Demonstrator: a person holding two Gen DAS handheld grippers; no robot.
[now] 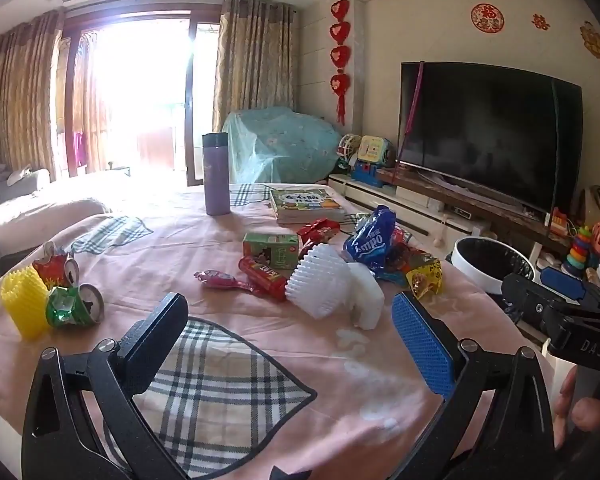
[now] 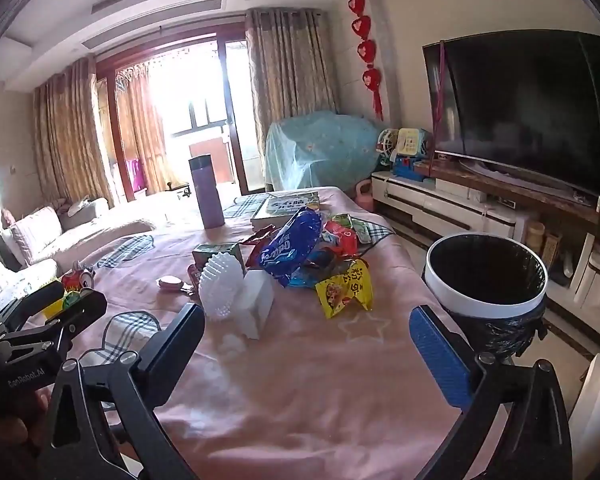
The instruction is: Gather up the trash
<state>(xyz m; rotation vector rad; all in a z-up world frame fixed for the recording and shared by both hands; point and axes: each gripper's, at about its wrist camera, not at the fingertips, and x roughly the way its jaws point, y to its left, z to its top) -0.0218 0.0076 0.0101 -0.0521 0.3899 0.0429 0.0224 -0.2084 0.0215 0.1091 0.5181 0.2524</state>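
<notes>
A: What covers the tabletop?
B: A pink cloth with plaid patches.
A: And on it?
B: A lilac flask, a green-covered book, a green carton, white ribbed foam, a blue snack bag, a yellow packet, possibly crushed cans at left.

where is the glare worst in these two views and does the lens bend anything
Left wrist view: the balcony door is blown out white, washing the far tablecloth; the tv edges bow. Right wrist view: the balcony door glare is milder, the tv curves strongly, the corners vignette black.
</notes>
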